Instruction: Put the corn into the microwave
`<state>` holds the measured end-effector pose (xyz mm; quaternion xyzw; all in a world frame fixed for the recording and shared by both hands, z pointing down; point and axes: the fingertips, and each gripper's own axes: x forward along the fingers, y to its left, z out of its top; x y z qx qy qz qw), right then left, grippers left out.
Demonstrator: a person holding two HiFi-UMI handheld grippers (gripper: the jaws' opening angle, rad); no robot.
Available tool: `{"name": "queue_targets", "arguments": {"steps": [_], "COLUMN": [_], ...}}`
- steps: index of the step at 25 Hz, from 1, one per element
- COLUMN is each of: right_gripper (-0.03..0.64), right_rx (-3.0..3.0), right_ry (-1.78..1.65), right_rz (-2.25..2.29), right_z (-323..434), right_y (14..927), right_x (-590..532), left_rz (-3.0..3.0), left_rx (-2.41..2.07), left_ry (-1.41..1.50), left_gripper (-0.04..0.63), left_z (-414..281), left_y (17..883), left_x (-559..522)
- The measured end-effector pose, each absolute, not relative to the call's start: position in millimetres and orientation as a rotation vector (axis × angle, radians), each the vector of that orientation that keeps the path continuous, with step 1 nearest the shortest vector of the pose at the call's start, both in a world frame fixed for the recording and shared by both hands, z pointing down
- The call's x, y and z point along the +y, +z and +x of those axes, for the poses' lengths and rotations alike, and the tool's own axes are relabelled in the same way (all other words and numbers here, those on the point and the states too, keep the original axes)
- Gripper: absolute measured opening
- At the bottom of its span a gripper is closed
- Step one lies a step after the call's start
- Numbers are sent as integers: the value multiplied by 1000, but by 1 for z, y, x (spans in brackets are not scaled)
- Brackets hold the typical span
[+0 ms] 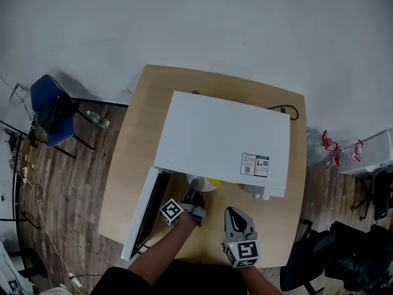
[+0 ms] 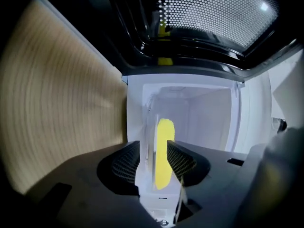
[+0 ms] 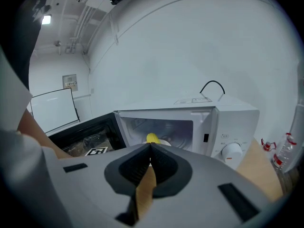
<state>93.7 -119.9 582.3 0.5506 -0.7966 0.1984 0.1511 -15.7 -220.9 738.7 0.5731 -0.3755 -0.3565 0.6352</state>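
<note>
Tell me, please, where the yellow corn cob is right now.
The yellow corn cob sits inside the open white microwave, centre of the right gripper view, between the left tool's open jaws.

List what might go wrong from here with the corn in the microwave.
1. The left gripper is open, with the corn and the rim of the plate between its jaws. A crooked pull-back might drag the plate or roll the corn off.
2. The plate seems to sit near the front of the microwave. Swinging the door shut could knock it.
</note>
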Motion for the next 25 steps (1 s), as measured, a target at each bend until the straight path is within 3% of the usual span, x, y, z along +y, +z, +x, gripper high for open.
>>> {"name": "queue_targets", "arguments": {"steps": [4,8,25], "right_gripper": [60,60,60], "right_rx": [-2302,-2288,-2260], "right_ry": [569,570,514], "right_rz": [1598,1599,1643], "right_z": [89,88,90], "right_y": [576,578,571], "right_x": [-120,-115,-118], "left_rz": [1297,1307,1278], "left_rx": [-869,-928,-1058], "left_ry": [-767,-679,-671], "left_gripper": [152,31,23], "left_z": [-14,-14,-14], "left_y": [744,746,746], "left_x": [-213,-211,-238]}}
